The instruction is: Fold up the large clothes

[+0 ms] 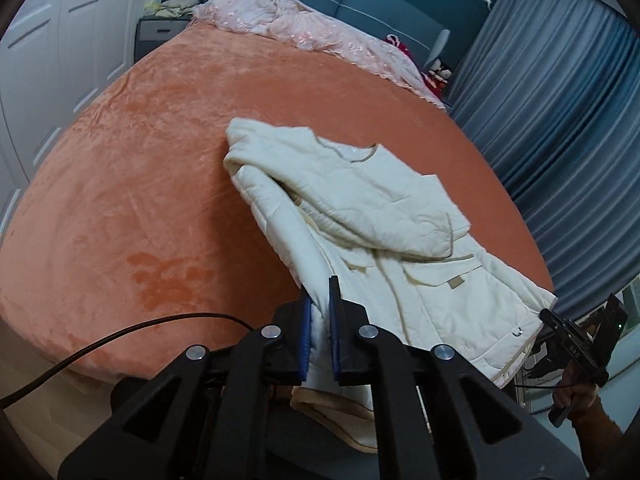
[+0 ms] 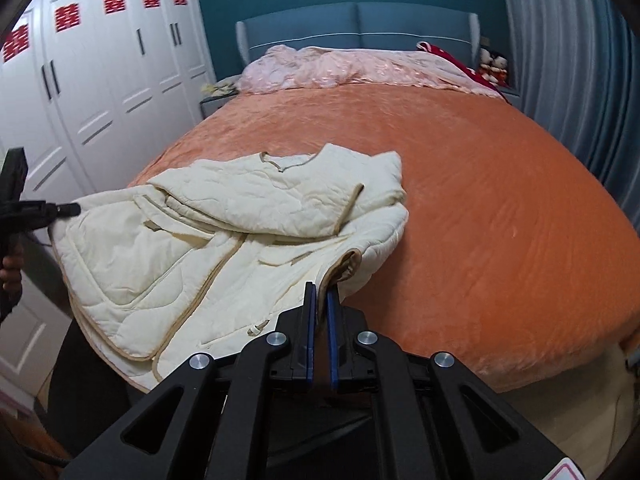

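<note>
A cream quilted jacket (image 1: 384,216) with tan trim lies on the orange bed cover, sleeves folded across its front, its hem end hanging over the bed's near edge. My left gripper (image 1: 319,294) is shut on the jacket's hem corner. My right gripper (image 2: 320,294) is shut on the other hem corner of the jacket (image 2: 224,232). The right gripper also shows at the right edge of the left wrist view (image 1: 548,316), and the left gripper shows at the left edge of the right wrist view (image 2: 70,210), each at a jacket corner.
The orange bed cover (image 2: 500,220) spreads wide to the right. A pink quilt (image 2: 360,68) is heaped by the blue headboard. White wardrobes (image 2: 100,72) stand left, blue-grey curtains (image 1: 560,100) right. A black cable (image 1: 120,332) runs at lower left.
</note>
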`<state>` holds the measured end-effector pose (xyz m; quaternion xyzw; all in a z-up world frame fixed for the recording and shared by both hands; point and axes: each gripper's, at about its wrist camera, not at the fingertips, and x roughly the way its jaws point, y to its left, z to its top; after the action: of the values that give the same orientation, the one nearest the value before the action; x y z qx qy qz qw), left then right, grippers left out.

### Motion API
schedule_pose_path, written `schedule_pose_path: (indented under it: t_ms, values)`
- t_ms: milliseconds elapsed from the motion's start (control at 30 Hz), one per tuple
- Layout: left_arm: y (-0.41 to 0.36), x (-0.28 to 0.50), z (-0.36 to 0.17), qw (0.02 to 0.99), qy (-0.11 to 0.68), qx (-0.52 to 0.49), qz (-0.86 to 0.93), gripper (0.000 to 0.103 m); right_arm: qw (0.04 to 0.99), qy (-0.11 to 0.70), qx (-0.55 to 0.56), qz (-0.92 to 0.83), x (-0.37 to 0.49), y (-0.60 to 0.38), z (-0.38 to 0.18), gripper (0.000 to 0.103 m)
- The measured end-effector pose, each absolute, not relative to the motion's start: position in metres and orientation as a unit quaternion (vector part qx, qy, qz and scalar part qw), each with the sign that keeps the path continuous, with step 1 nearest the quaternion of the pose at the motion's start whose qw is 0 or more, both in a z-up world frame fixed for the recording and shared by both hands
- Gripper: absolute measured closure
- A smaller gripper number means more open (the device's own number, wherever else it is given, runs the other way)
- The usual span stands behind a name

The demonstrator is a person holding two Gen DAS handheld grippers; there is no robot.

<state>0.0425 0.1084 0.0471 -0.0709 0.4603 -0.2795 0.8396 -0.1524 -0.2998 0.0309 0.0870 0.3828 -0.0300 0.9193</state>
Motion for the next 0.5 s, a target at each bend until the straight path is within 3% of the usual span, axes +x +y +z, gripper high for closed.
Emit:
schedule_pose_path:
  t_ms: [167, 267, 500]
  values:
    - [0.131, 0.0, 0.125, 0.866, 0.399, -0.085, -0.289, 0.096, 0.944, 0.312, 0.105, -0.019, -0.181, -0.303, 0.112, 0.099]
    - [0.129, 0.013, 0.148, 0.884, 0.368, -0.093, -0.273, 0.096, 0.954, 0.266, 0.137, -0.033, -0.164, -0.318, 0.128, 0.099]
    - [0.1, 0.128, 0.082, 0.884, 0.432, -0.075, -0.16, 0.095, 0.925, 0.284, 0.226, -0.112, -0.053, -0.369, 0.056, 0.099]
